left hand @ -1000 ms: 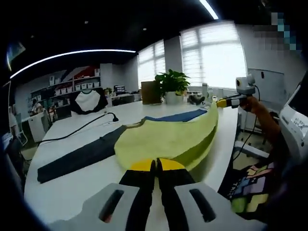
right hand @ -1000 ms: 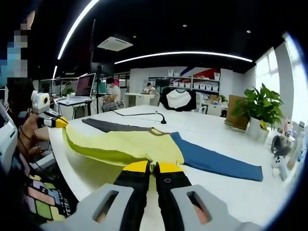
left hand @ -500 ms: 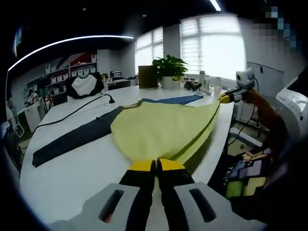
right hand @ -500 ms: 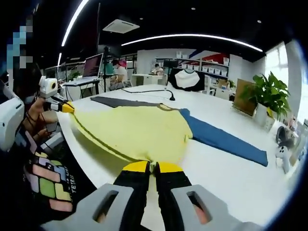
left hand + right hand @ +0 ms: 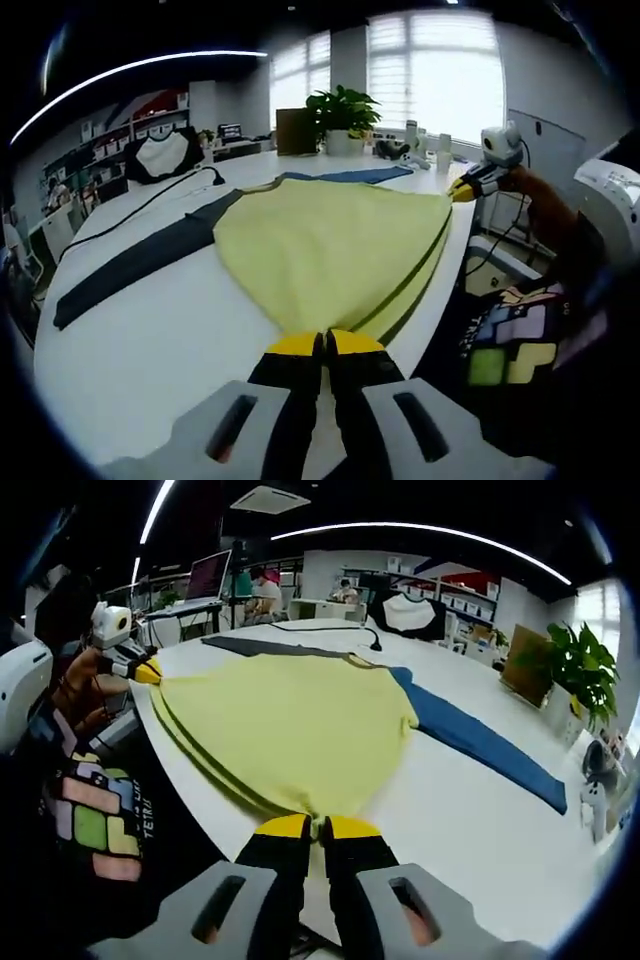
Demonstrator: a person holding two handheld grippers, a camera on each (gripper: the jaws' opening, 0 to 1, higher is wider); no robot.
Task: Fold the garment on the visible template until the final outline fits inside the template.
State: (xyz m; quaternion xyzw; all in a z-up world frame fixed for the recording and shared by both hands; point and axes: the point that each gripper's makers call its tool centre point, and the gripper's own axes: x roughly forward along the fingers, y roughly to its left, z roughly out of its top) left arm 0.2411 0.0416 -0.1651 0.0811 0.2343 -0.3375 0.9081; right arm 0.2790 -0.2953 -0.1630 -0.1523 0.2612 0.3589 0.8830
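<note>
We see the left gripper point(image 5: 325, 343) closed on one hem corner of the yellow shirt point(image 5: 335, 245), its yellow-tipped jaws pressed together over the fabric. The right gripper point(image 5: 320, 827) is likewise clamped on the opposite hem corner, jaws together. Each gripper also appears at the far side of the other's view, pinching its corner at the tabletop edge.

The shirt body is stretched between the two grippers, with the hem along the near edge of the white tabletop point(image 5: 150, 350); a doubled layer of yellow fabric shows along that edge. The body lies spread toward the middle of the tabletop. One sleeve, blue point(image 5: 480, 745), lies flat and extends out to one side; the other sleeve, dark grey point(image 5: 130, 270), extends out to the opposite side.

Farther back, a black cable point(image 5: 150, 205) runs across the tabletop. A potted plant point(image 5: 340, 120) stands at the far end near the windows.
</note>
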